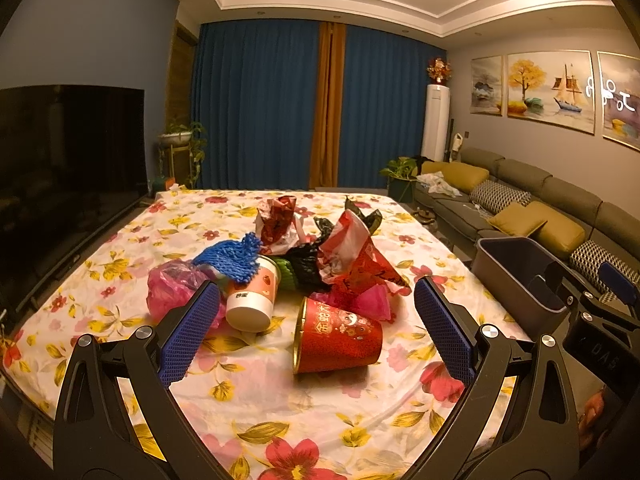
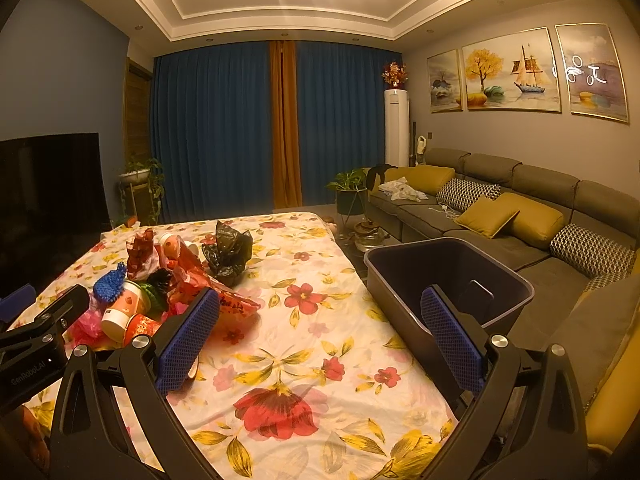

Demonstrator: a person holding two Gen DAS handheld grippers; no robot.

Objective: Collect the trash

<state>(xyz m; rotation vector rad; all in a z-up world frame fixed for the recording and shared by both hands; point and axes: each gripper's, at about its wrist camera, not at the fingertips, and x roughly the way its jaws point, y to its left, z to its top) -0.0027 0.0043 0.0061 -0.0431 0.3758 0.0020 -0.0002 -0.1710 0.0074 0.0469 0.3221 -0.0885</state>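
A heap of trash lies on the floral tablecloth: a red paper cup on its side, a white and orange cup, blue foam netting, a pink bag, black bags and red wrappers. My left gripper is open and empty, its jaws either side of the red cup, just short of it. My right gripper is open and empty over the cloth, right of the heap, beside the dark bin.
The dark bin stands off the table's right edge. A grey sofa with yellow cushions runs along the right wall. A black TV stands left of the table. Blue curtains and potted plants are at the back.
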